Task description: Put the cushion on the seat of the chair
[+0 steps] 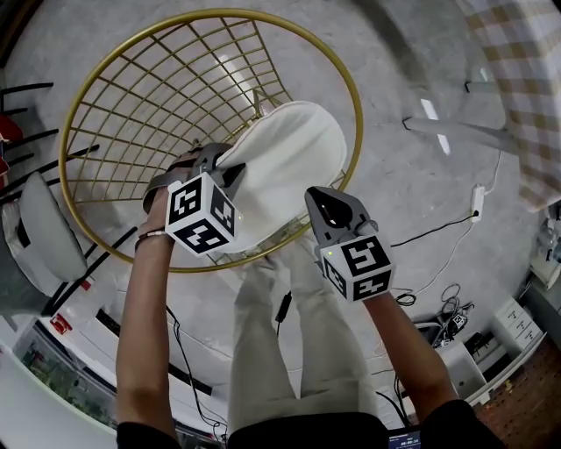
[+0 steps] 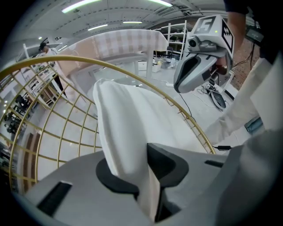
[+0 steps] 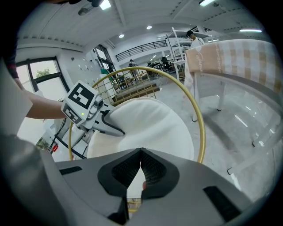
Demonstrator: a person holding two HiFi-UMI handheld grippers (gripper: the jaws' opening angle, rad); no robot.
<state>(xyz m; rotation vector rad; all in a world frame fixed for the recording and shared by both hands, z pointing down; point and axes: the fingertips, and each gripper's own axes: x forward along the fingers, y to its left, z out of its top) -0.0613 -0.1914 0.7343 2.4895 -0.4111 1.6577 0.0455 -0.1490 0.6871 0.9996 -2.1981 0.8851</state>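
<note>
Your left gripper is pinching the soft, round white cushion. In the left gripper view, the two jaws of this gripper press on a fold of the cushion, and the cloth bunches up between them.

The cushion looks smooth and plain, with no pattern on it. It is puffy in the middle and thin at the edge where you hold it. It sits inside the round gold wire chair, on the side closest to you. Its near edge reaches the gold rim, and the wire grid shows bare on the far side.

Your right gripper is just beside the cushion's near edge, by the rim. Its jaws are pressed together with nothing between them (the right gripper view shows the tips of this gripper meeting). Past those tips you can see the cushion in the chair, with the left gripper on its edge.

The chair stands on a grey floor. A checked table cloth hangs well apart from it, at the right.
</note>
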